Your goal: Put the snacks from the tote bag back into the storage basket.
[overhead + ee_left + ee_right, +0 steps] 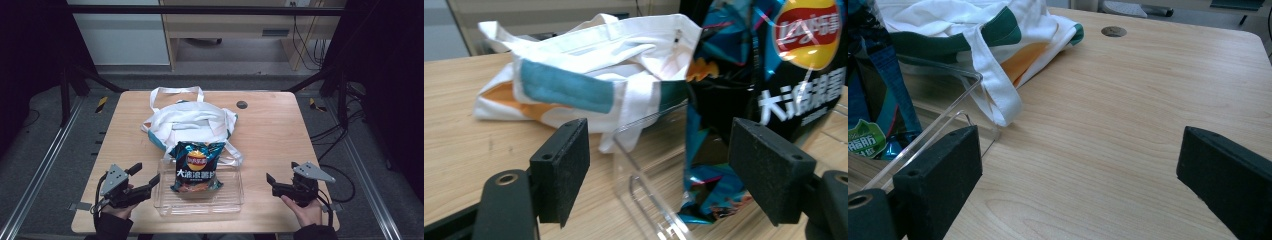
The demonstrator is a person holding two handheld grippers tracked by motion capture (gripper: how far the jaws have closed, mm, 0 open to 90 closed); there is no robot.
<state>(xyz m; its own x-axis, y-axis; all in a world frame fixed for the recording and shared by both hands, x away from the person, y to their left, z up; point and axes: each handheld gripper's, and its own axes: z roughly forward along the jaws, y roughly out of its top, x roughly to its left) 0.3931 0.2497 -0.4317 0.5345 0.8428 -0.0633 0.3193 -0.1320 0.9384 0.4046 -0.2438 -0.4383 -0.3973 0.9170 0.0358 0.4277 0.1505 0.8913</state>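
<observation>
Chip bag: lying in clear tray, apparently overlapping cloth bag. Left gripper: wide open, empty, at tray's edge. Right gripper: wide open, empty, well apart.

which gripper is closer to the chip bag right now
Left. The left gripper sits at the clear tray's left edge beside the chip bag; the right gripper is farther off to its right.

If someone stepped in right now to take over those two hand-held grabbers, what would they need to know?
Left gripper: open, holding nothing, beside the clear tray's left wall.
Right gripper: open, holding nothing, over bare table to the tray's right.
Chip bag: lying in the tray, top end toward the cloth bag behind it.
Done: chips sit in the tray.
Left: probably moving the chips into the cloth bag.
</observation>
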